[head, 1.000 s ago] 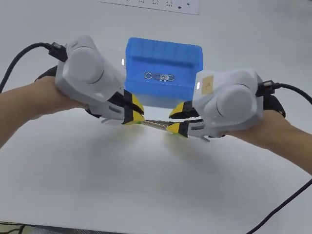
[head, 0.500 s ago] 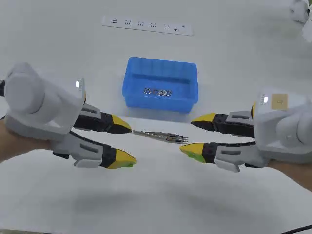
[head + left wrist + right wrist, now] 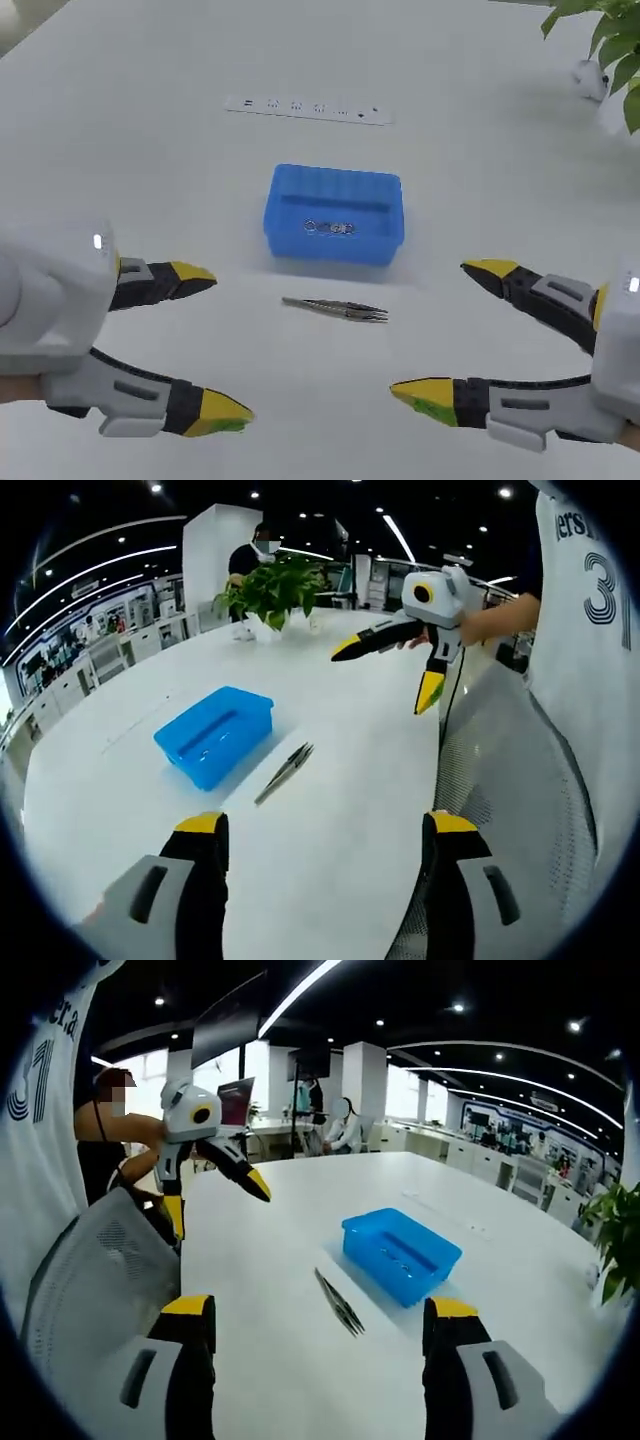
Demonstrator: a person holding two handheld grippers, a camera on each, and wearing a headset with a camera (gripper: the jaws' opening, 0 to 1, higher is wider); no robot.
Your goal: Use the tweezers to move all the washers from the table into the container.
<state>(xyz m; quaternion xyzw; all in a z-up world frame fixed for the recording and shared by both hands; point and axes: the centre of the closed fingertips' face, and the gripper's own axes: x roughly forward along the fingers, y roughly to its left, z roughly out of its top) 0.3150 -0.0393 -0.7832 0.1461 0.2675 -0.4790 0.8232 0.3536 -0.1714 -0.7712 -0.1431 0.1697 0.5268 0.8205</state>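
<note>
White table (image 3: 480, 180) sits under bright ceiling spotlights (image 3: 459, 1007)

bare tabletop (image 3: 320, 400) around tweezers (image 3: 335, 309), blue container (image 3: 335, 250) just behind

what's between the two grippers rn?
The tweezers lie flat on the table between the left gripper and the right gripper, touching neither, per the head view. The blue container holding washers sits farther back.

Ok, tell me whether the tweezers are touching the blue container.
Apart. The head view shows a strip of bare table between the tweezers and the near wall of the container.
</note>
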